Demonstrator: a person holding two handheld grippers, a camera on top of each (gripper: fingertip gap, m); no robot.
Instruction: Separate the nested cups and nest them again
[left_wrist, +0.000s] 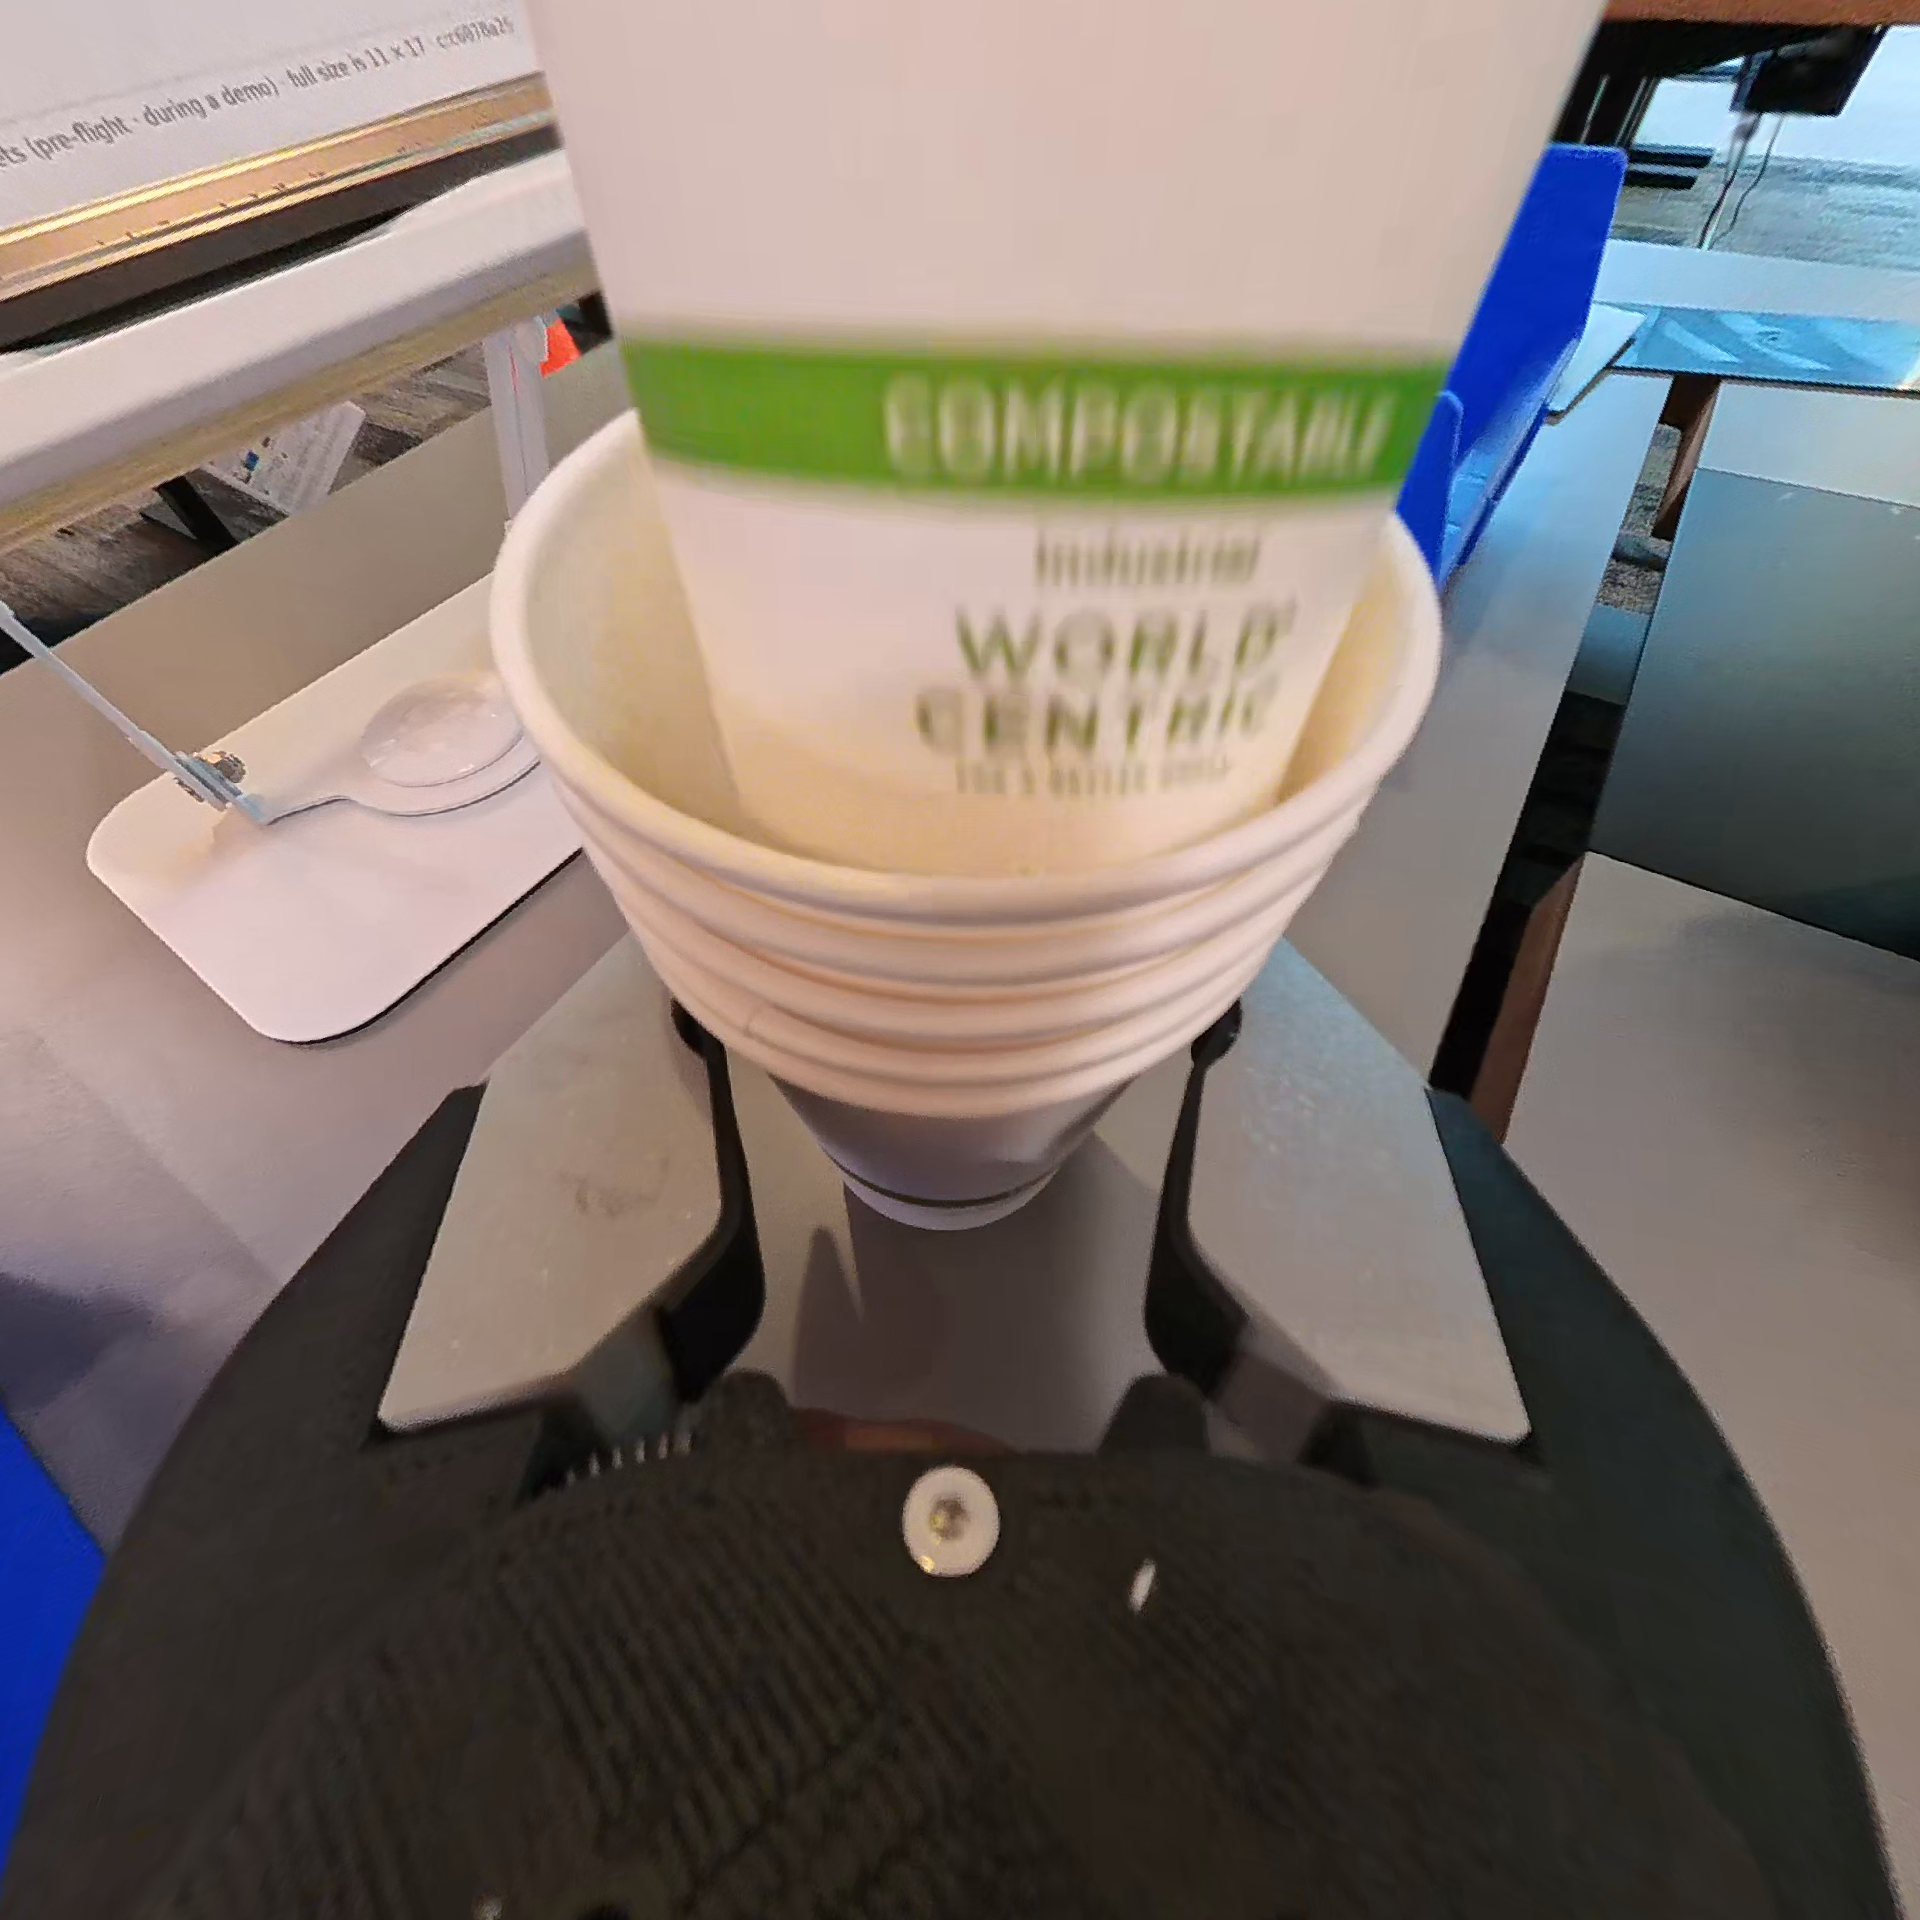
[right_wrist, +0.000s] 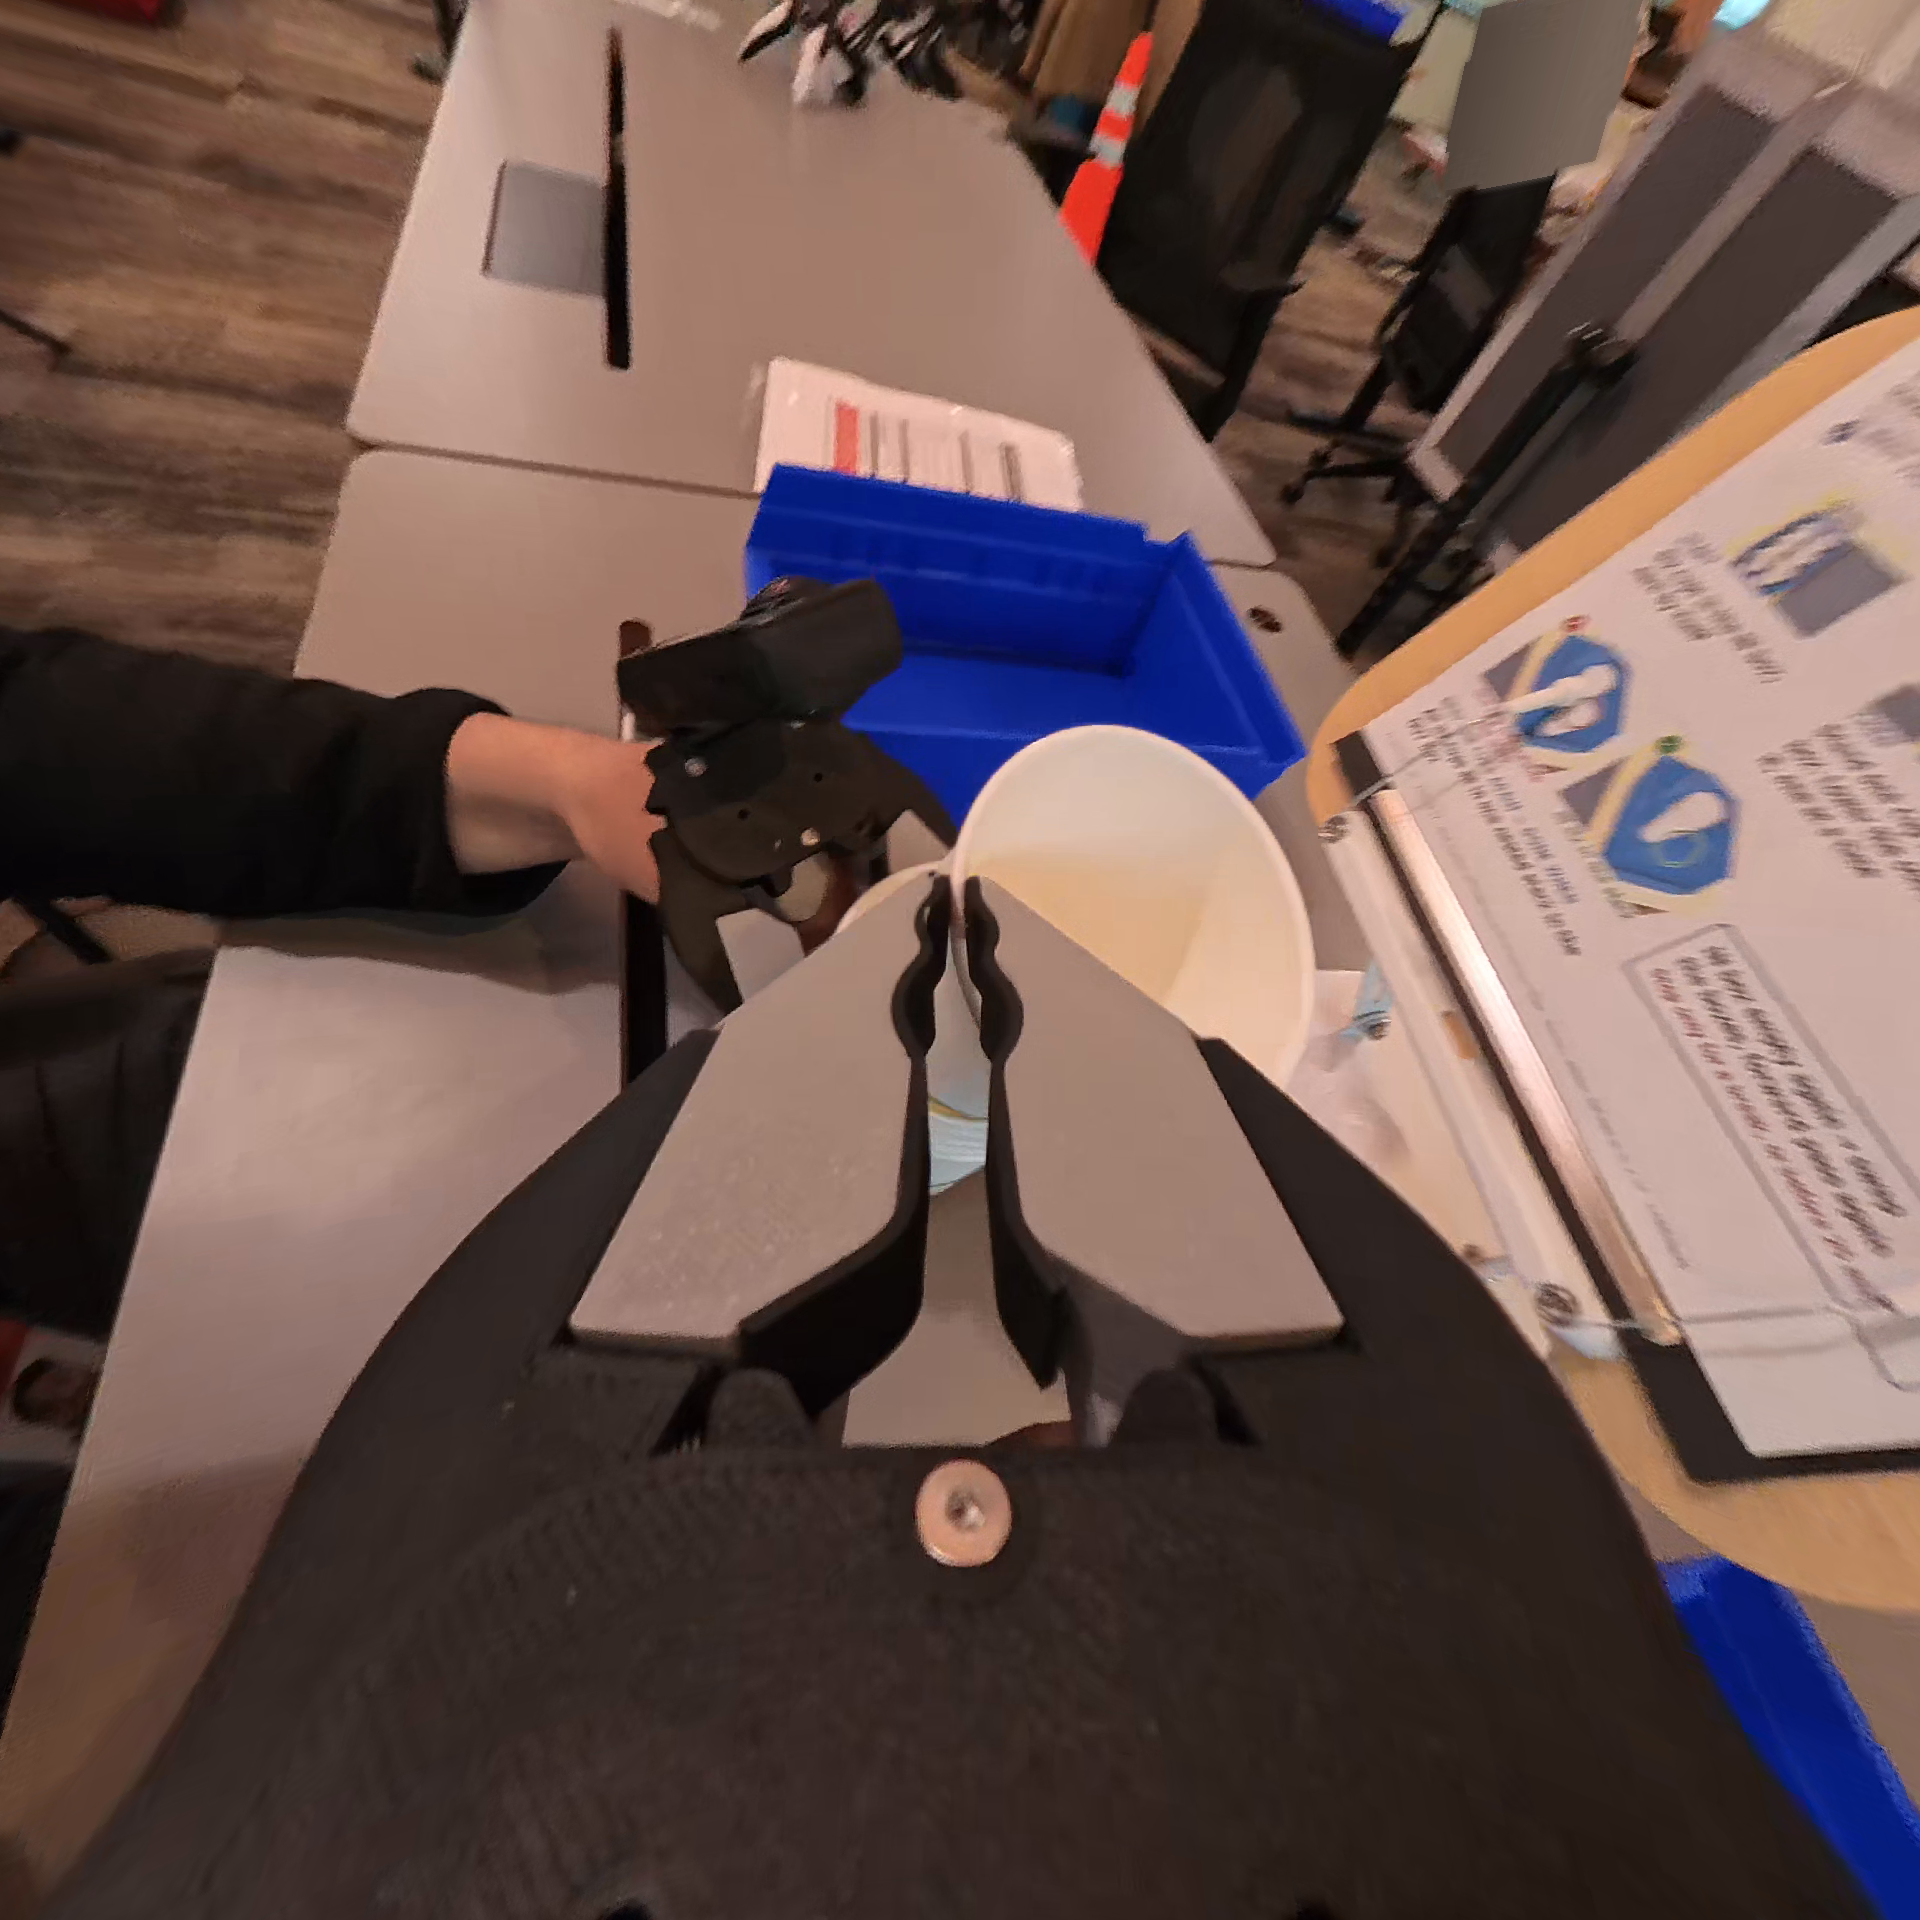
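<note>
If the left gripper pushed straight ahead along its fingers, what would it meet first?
The left gripper already straddles the stack of nested cups, fingers at its sides. Straight ahead it would press further onto that stack, probably the grey lower cup wall. Whether the fingers touch it is unclear.

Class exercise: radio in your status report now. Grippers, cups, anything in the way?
Left gripper clamped on the cup stack. Right gripper shut on the single cup rim, its base inside the stack. Blue bin behind, clear of cups.
</note>
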